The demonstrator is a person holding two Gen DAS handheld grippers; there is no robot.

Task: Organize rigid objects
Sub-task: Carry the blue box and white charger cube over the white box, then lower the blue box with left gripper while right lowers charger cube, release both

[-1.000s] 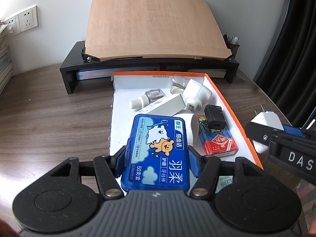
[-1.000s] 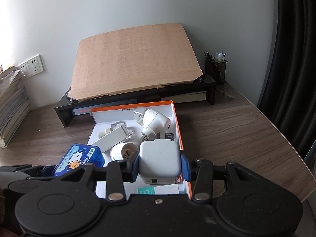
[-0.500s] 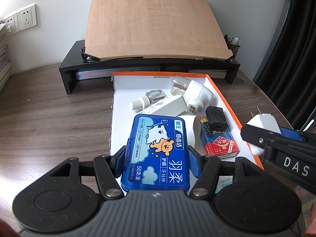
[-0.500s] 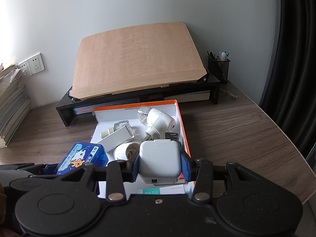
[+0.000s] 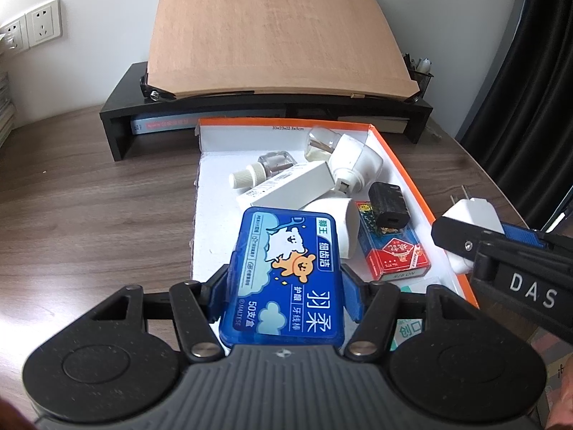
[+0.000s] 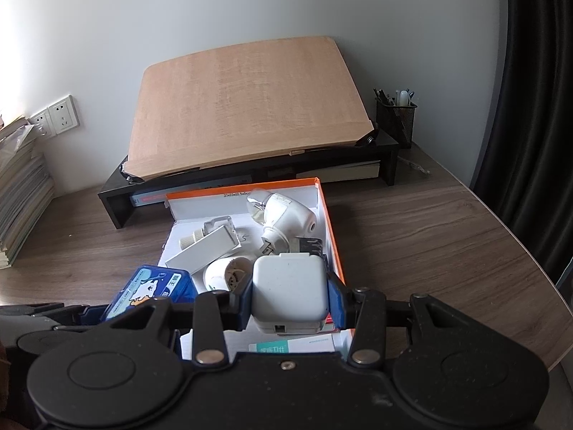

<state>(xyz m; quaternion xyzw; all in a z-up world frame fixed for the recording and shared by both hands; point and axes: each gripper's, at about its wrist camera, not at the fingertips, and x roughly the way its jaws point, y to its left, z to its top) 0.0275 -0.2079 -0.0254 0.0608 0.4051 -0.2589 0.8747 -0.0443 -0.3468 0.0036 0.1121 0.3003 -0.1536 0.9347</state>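
Observation:
My left gripper [image 5: 284, 283] is shut on a blue floss-pick box [image 5: 286, 272] and holds it above the near left part of an orange-rimmed white box [image 5: 404, 172]. My right gripper [image 6: 290, 297] is shut on a white charger [image 6: 289, 292] above the box's near right corner [image 6: 331, 222]. The charger [image 5: 472, 215] and the right gripper also show at the right of the left wrist view. The blue box [image 6: 148, 288] shows at the left of the right wrist view.
In the box lie a white carton [image 5: 290, 188], a clear bottle [image 5: 261, 168], a white plug-in device [image 5: 354, 159], a black adapter [image 5: 388, 208] and a red card pack [image 5: 392, 251]. Behind stands a black riser [image 5: 118, 122] with a wooden board [image 5: 272, 32]. A pen cup [image 6: 395, 120] stands far right.
Both grippers have moved slightly forward over the box, each still holding its object. The box contents have not moved.

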